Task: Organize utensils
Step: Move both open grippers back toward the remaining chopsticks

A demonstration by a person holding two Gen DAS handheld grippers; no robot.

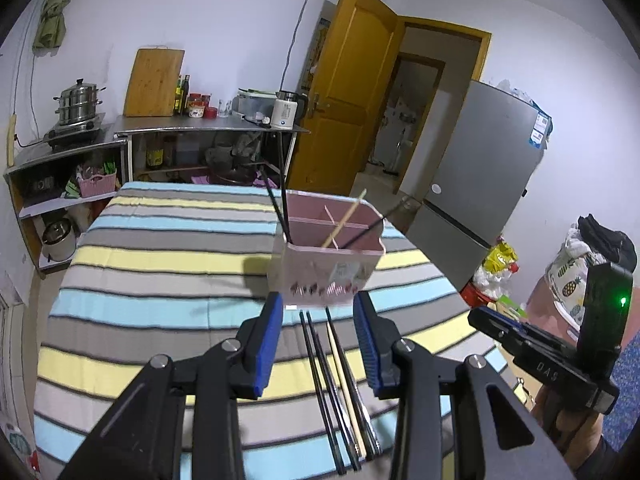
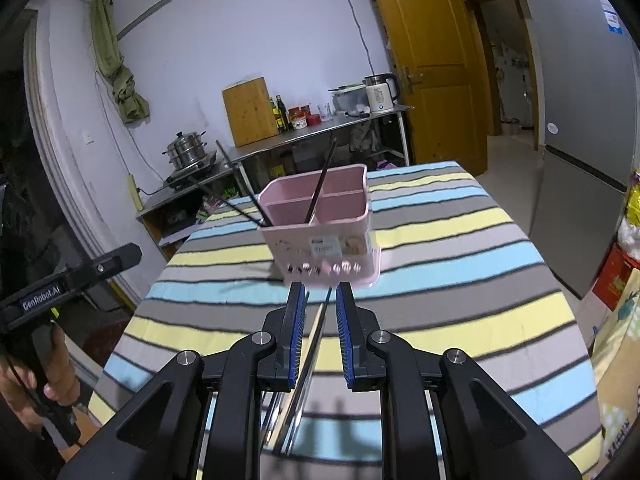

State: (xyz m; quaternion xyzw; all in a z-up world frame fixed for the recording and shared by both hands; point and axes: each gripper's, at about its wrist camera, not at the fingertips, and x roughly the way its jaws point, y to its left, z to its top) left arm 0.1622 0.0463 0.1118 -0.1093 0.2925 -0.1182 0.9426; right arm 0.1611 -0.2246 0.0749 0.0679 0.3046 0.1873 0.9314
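Loose chopsticks (image 1: pixel 340 384) lie on striped surface (image 1: pixel 160 256), just before pink holder (image 1: pixel 328 256). My left gripper (image 1: pixel 318 340) spread wide, empty; right gripper (image 2: pixel 320 332) parted, empty. Chopsticks likely light, stiff, slippery: pinch mid-length.

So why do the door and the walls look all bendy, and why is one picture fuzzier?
Both views use fisheye lenses, so the door and fridge curve near the dark round edges. The right wrist view is smeared by motion, blurring the pink holder and tablecloth stripes; the left wrist view is sharper, with the chopsticks crisp.
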